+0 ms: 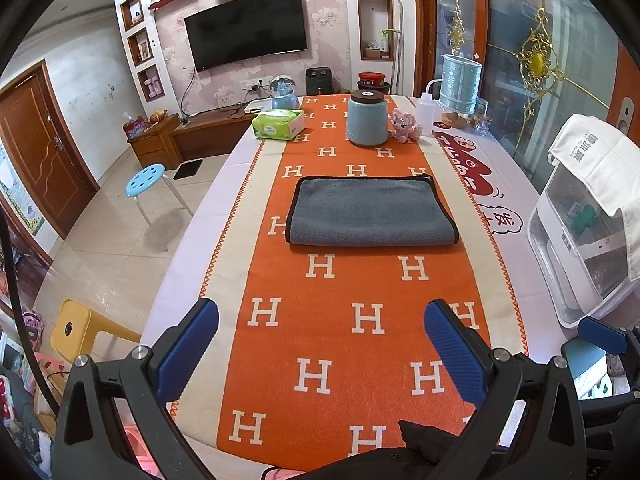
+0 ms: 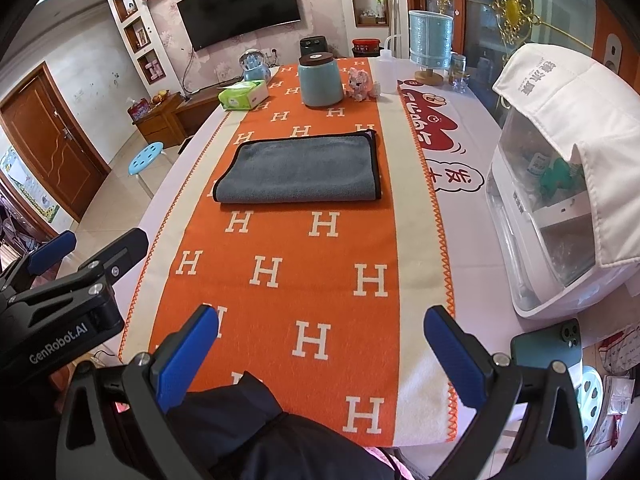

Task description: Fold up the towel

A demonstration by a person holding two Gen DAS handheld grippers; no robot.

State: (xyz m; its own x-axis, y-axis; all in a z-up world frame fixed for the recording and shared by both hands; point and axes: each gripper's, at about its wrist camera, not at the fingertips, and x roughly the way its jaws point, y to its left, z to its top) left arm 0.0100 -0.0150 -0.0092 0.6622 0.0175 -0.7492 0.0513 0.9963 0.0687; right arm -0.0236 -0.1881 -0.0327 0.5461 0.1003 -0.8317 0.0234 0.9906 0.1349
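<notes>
Blue-padded grippers hang wide apart and empty, short of the folded towel.

Both the left gripper [image 1: 322, 346] and right gripper [image 2: 320, 346] hover level above the orange H-patterned runner [image 1: 340, 320] near the surface's close edge, pointing forward; the grey microfibre towel with black piping [image 1: 370, 210] lies folded once, well beyond them and nearer than the pale blue ceramic jar [image 1: 367, 118]. Risk, as I judge it: pinching only the top layer or snagging the runner, dragging the fold askew.
</notes>
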